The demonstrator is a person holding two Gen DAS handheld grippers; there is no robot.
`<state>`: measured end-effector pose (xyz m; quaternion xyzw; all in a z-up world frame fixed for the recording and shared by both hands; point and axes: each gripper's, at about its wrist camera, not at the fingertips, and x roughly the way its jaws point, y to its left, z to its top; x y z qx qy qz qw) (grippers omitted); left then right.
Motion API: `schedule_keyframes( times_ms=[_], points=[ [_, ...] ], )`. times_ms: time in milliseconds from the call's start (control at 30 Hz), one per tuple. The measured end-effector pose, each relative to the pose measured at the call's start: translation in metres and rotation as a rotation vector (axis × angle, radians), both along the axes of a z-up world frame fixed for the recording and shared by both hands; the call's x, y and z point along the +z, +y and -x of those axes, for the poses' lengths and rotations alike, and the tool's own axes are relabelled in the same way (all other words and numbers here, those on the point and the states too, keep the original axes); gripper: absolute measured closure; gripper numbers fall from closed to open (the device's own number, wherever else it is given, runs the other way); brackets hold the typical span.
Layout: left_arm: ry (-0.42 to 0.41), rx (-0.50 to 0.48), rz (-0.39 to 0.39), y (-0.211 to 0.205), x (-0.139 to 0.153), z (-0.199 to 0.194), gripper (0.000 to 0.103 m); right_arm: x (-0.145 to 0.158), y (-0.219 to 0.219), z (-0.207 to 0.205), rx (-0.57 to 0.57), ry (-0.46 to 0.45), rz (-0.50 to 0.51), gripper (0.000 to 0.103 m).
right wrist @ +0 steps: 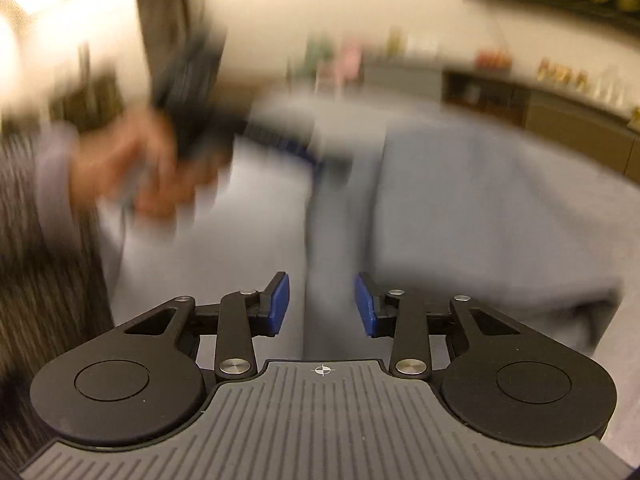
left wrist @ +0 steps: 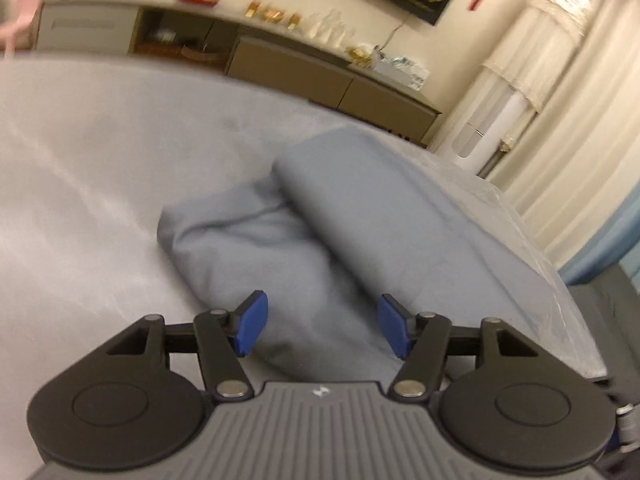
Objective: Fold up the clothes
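A grey-blue garment lies folded in thick layers on a pale grey sheet. In the left wrist view my left gripper hovers at the garment's near edge, its blue pads wide apart and nothing clamped between them. The right wrist view is heavily blurred. There my right gripper stands open over the same garment, above a darker fold running away from it. A person's hand holds the left gripper at the upper left; its fingertips are smeared.
A long brown sideboard with small items on top runs along the far wall. A white tower unit and pale curtains stand at the right. The sheet's edge drops off at the right. A grey sleeve fills the left.
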<state>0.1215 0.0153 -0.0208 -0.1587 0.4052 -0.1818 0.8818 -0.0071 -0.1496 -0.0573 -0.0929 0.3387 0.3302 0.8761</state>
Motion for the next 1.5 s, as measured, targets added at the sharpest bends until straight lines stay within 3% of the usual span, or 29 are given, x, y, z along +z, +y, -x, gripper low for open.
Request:
schedule_keyframes(
  times_ms=[33,100,133,200,267,333,433,500,600,700,767,867,900,1033,1067,1133,1233,1300,1367,1500],
  points=[
    [0.019,-0.005,0.015,0.000,-0.005,0.000,0.042,-0.011,-0.004,-0.004,-0.014,0.014,0.032,0.045],
    [0.036,-0.042,0.028,-0.004,-0.007,0.000,0.041,-0.013,-0.033,-0.021,-0.121,0.047,0.033,0.033],
    [0.037,-0.082,0.029,-0.011,-0.005,0.001,0.041,-0.013,-0.048,-0.030,-0.180,0.064,0.029,0.032],
    [0.023,-0.141,-0.006,-0.026,-0.002,0.005,0.041,-0.011,-0.075,-0.049,-0.345,0.029,0.115,0.033],
    [0.002,-0.173,-0.054,-0.037,-0.001,0.010,0.041,-0.014,-0.101,-0.066,-0.517,0.025,0.213,0.044],
    [-0.021,-0.160,-0.072,-0.039,-0.002,0.013,0.041,-0.010,-0.123,-0.074,-0.605,0.046,0.175,0.053],
    [-0.063,-0.154,-0.070,-0.038,0.005,0.013,0.041,0.018,-0.121,-0.058,-0.570,-0.030,0.096,0.053],
    [-0.101,-0.156,-0.075,-0.040,0.011,0.011,0.041,0.037,-0.100,-0.046,-0.511,-0.136,0.122,0.046],
    [-0.153,-0.186,-0.116,-0.051,0.018,0.004,0.041,0.045,-0.053,-0.043,-0.416,-0.285,0.253,0.036],
    [-0.161,-0.248,-0.176,-0.072,0.008,-0.006,0.041,0.038,-0.028,-0.076,-0.374,-0.376,0.440,0.035],
    [-0.150,-0.257,-0.197,-0.073,-0.007,-0.011,0.041,0.036,-0.037,-0.101,-0.413,-0.352,0.464,0.037],
    [-0.114,-0.191,-0.201,-0.057,-0.022,-0.025,0.039,0.036,-0.070,-0.140,-0.527,-0.260,0.392,0.040],
    [-0.098,-0.159,-0.191,-0.049,-0.025,-0.029,0.034,0.032,-0.078,-0.149,-0.548,-0.226,0.356,0.040],
    [-0.016,-0.086,-0.092,-0.020,-0.018,-0.041,0.037,0.014,-0.103,-0.176,-0.591,-0.084,0.206,0.043],
    [-0.006,-0.079,-0.067,-0.014,-0.014,-0.042,0.040,0.014,-0.104,-0.175,-0.585,-0.044,0.165,0.042],
    [-0.064,-0.092,-0.019,-0.006,0.004,-0.037,0.040,0.011,-0.107,-0.167,-0.545,0.084,0.062,0.042],
    [-0.151,-0.128,0.036,0.000,0.030,-0.025,0.038,0.012,-0.089,-0.143,-0.360,0.175,0.014,0.042],
    [-0.158,-0.157,0.038,-0.005,0.032,-0.021,0.036,0.013,-0.069,-0.123,-0.272,0.197,0.010,0.042],
    [-0.139,-0.171,-0.005,-0.015,0.025,-0.020,0.036,0.020,-0.049,-0.104,-0.221,0.157,0.070,0.042],
    [-0.039,-0.119,-0.092,-0.017,-0.006,-0.036,0.037,0.051,-0.020,-0.065,-0.248,-0.076,0.212,0.043]
  ],
)
